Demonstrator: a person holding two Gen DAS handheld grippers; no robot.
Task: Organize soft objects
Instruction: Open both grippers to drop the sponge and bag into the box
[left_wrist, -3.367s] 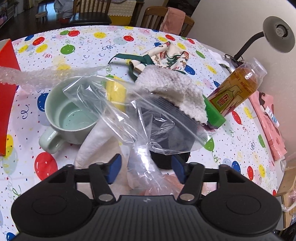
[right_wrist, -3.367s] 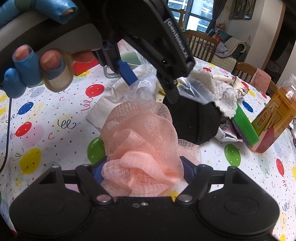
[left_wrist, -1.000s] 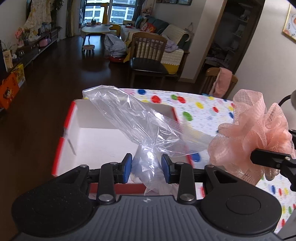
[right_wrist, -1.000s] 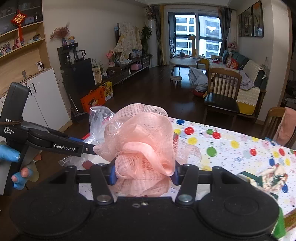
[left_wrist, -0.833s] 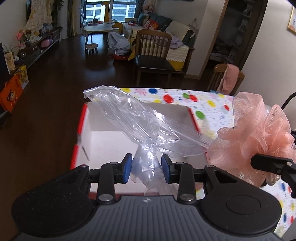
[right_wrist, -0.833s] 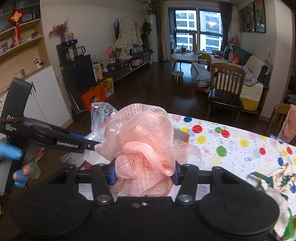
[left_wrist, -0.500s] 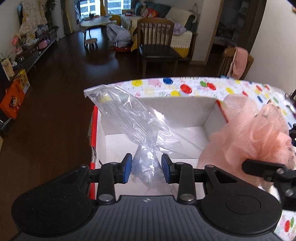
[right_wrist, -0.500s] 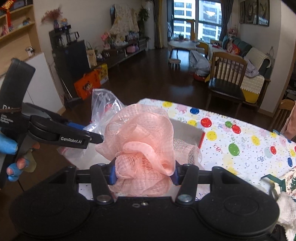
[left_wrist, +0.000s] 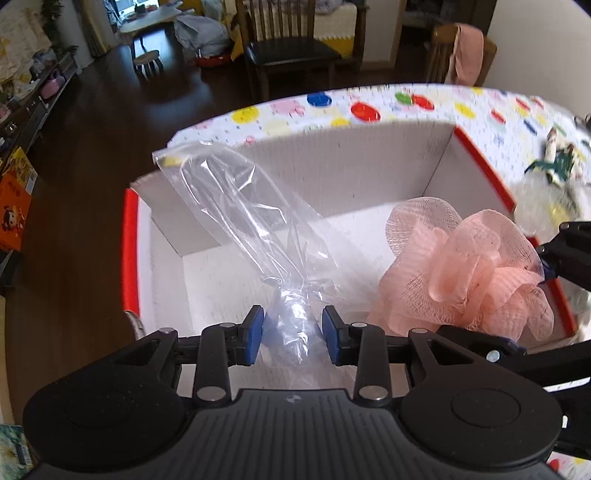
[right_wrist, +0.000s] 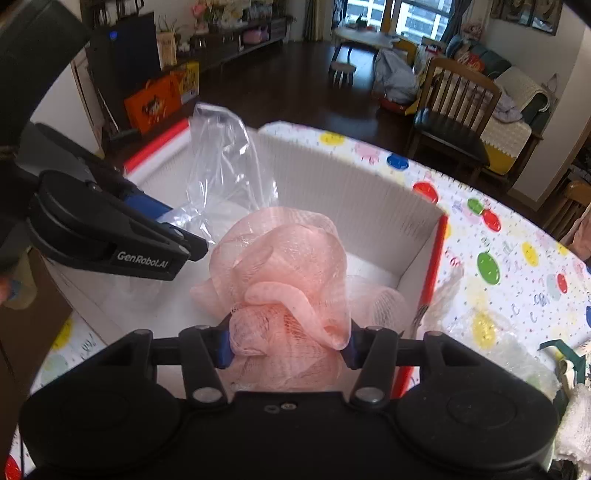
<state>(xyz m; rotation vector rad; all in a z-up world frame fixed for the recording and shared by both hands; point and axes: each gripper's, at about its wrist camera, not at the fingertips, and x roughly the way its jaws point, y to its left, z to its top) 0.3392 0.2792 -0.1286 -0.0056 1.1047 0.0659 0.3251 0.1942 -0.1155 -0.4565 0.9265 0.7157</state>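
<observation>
My left gripper (left_wrist: 293, 334) is shut on a clear plastic bag (left_wrist: 251, 225), held over the open white cardboard box with red edges (left_wrist: 130, 258). The bag also shows in the right wrist view (right_wrist: 225, 166). My right gripper (right_wrist: 288, 345) is shut on a pink mesh bath pouf (right_wrist: 284, 273), held over the right part of the same box (right_wrist: 369, 192). In the left wrist view the pouf (left_wrist: 469, 273) hangs inside the box's right side, beside the bag.
The box stands at the edge of a table with a balloon-print cloth (right_wrist: 517, 258). Bubble wrap (right_wrist: 480, 328) and a patterned cloth (left_wrist: 557, 162) lie to the right of the box. Wooden chairs (right_wrist: 454, 107) stand beyond the table.
Both grippers have moved down and forward over the box, each keeping its hold. The bag and the pouf now hang within the box walls.
</observation>
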